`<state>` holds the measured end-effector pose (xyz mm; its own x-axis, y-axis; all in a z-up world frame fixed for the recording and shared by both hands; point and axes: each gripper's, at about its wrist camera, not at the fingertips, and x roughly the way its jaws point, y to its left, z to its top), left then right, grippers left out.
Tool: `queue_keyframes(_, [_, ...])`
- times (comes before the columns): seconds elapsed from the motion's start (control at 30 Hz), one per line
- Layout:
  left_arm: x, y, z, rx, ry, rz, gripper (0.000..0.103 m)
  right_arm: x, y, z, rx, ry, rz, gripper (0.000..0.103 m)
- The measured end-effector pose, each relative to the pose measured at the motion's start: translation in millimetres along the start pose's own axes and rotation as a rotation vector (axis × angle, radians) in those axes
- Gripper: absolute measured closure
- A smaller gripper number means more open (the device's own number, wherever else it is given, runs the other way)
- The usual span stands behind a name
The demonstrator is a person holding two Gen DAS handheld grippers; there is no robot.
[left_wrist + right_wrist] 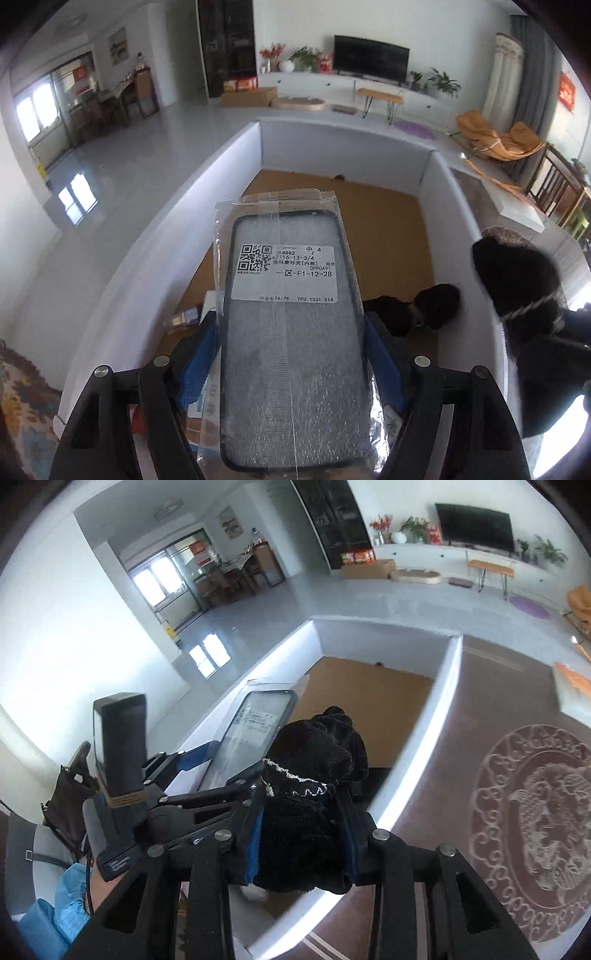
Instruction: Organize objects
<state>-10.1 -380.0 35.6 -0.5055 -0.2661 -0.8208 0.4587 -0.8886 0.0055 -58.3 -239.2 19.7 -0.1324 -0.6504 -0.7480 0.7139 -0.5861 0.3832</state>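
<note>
My left gripper (290, 332) is shut on a bagged black phone case (291, 332) with a white QR label, held above the white box (221, 177) with a cardboard floor. The case also shows in the right wrist view (255, 727), with the left gripper (221, 764) behind it. My right gripper (303, 842) is shut on a black fuzzy garment (314, 794) with a silver bead trim, held over the box's (439, 686) near right side. The garment shows in the left wrist view (517, 288) at the right.
Small packets (184, 317) and a black fuzzy piece (436, 302) lie on the box floor. A brown table with an engraved round pattern (535, 830) lies right of the box. A white flat box (517, 210) sits on the table.
</note>
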Motion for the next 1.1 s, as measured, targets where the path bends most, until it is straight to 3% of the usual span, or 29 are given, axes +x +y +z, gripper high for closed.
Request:
queue_keyframes(0.1, [5.6,10.1,-0.6,-0.052,0.030,-0.021,0.026,34.5,-8.0,-4.4,0.055,0.079,0.007,0.056])
queue_keyframes(0.17, [0.5,5.5,-3.5,-0.024,0.011,0.015,0.014,39.7,-14.9,-8.9,0.078,0.095,0.001,0.056])
queue_keyframes(0.23, [-8.5,-1.5,-6.8,0.010,-0.019,0.046,0.009,31.3,-21.3,-11.2,0.081,0.077,-0.012,0.054])
queue_keyframes(0.37, [-35.8,-4.2,-10.6,0.011,-0.045,0.065,0.009,2.6,-24.7,-11.9,0.034,0.027,-0.103,0.035])
queue_keyframes(0.43, [-47.8,-8.6,-10.5,0.027,-0.051,0.121,0.009,-9.5,-25.6,-11.0,0.003,0.016,-0.152,0.033])
queue_keyframes(0.5, [-60.6,-14.3,-13.6,0.036,-0.076,0.192,0.009,-19.6,-21.8,-9.2,-0.013,0.015,-0.179,0.032])
queue_keyframes(0.57, [-65.9,-16.6,-19.0,0.032,-0.047,0.230,0.008,-25.1,-19.1,-9.4,-0.027,0.021,-0.188,0.031])
queue_keyframes(0.67, [-72.8,-17.2,-29.2,0.017,-0.029,0.171,0.008,-30.5,-4.5,-18.8,-0.052,0.031,-0.224,0.029])
queue_keyframes(0.8, [-83.4,-16.4,-39.6,-0.008,-0.058,0.216,0.008,-21.4,-0.2,-12.6,-0.077,0.060,-0.265,0.029])
queue_keyframes(1.1, [-90.1,-4.5,-42.8,-0.047,-0.063,0.225,0.008,-12.4,17.9,-12.4,-0.138,0.075,-0.300,0.028])
